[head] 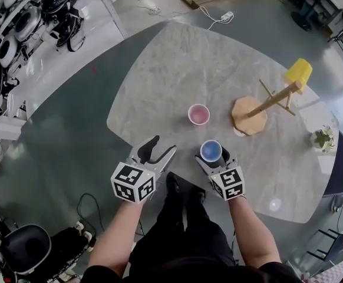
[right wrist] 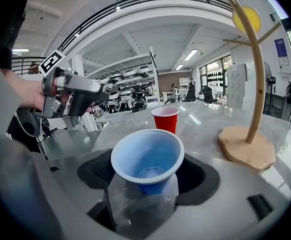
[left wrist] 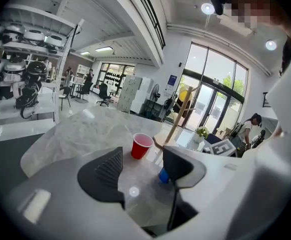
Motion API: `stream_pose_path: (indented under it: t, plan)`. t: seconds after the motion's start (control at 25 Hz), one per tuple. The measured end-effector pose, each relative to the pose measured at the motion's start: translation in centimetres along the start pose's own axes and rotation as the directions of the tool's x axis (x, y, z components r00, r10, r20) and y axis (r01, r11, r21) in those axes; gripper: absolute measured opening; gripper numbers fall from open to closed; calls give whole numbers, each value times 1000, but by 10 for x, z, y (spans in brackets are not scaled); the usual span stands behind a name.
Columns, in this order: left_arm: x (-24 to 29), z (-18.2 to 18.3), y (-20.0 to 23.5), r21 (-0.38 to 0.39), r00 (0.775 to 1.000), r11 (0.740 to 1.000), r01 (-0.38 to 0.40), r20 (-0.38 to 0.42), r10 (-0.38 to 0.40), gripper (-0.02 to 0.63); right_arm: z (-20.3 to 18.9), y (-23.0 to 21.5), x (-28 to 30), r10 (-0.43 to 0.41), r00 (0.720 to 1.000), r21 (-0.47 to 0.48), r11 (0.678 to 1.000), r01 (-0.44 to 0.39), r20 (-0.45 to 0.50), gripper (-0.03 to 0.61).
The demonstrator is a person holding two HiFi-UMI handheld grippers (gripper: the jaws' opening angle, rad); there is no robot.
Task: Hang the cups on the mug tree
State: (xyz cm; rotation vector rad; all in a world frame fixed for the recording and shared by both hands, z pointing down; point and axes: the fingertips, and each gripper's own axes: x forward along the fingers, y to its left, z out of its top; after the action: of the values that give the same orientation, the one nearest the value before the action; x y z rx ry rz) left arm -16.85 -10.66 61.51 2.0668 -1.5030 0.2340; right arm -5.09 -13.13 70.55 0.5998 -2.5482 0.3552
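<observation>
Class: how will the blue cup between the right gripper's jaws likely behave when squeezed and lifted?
The blue cup looks thin-walled and empty, so probably light and easily crushed by the right gripper. Its tapered, smooth sides may slip downward.

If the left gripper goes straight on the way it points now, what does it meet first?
Probably the grey marble tabletop, since the left gripper, open and empty, tilts downward. The red plastic cup stands further along that line; depth is unclear.
</observation>
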Motion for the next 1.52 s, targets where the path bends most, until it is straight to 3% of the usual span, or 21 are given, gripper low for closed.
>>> stream_pose_path:
  t: [0.36,0.64,1.16,1.28,1.52]
  plan:
    - [-8,11,-12,8,1000,1000,12,1,-12,256,35,-2,-24,-13,999,6,1000,13,42,360]
    - [-7,44,-22,40,998,998,47,31,-48,253,93,-8,-58,-50,990,10,999,49,133,357]
    - [-13,109,-14,139,984,980,139,94,-153,226,195,-11,-96,-195,947,19,980,196,257,356]
    - [-10,123,-15,155,975,973,168,118,-187,224,209,-10,-107,-229,935,-16,970,243,270,356]
    - [-3,144,-36,233,968,956,179,131,-213,224,213,-32,-140,-298,904,40,953,300,307,356]
